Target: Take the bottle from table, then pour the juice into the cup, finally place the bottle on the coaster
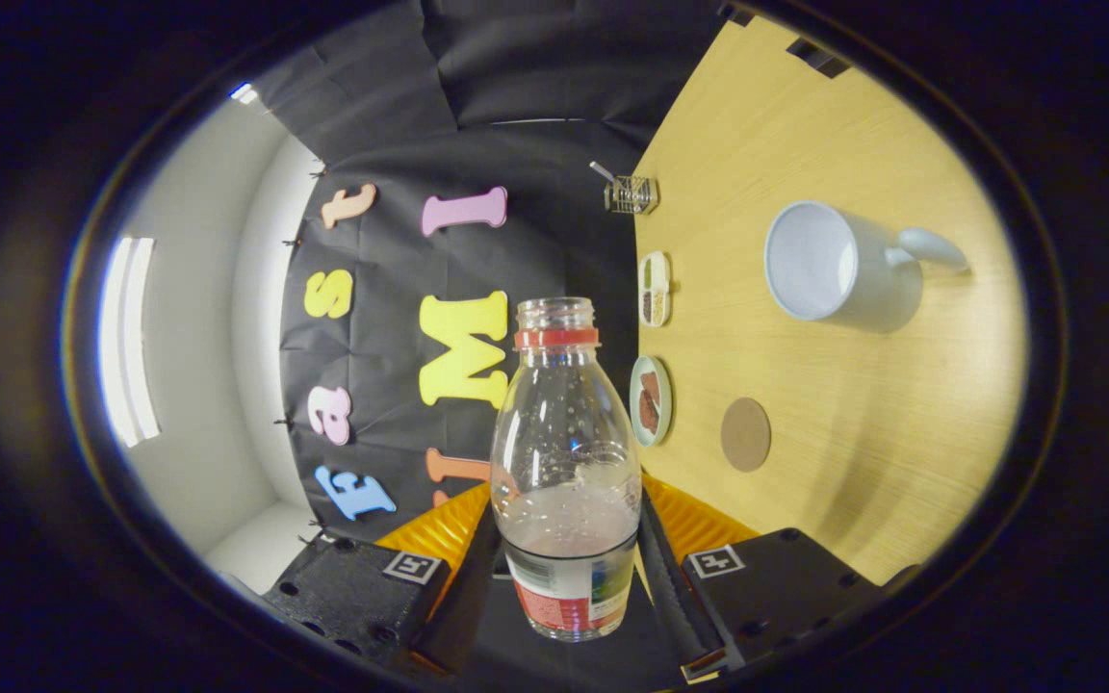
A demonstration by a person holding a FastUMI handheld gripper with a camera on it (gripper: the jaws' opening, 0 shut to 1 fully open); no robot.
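With the tool (566, 568) clamped on the uncapped bottle (566, 452), pouring was in hand; next, its mouth needed swinging over the cup (829, 265) beyond.

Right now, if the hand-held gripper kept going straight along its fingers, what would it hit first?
Likely the black cloth wall. The hand-held gripper is shut on the bottle, whose open neck points at it. The cup and coaster sit off to the side. Depth is unclear.
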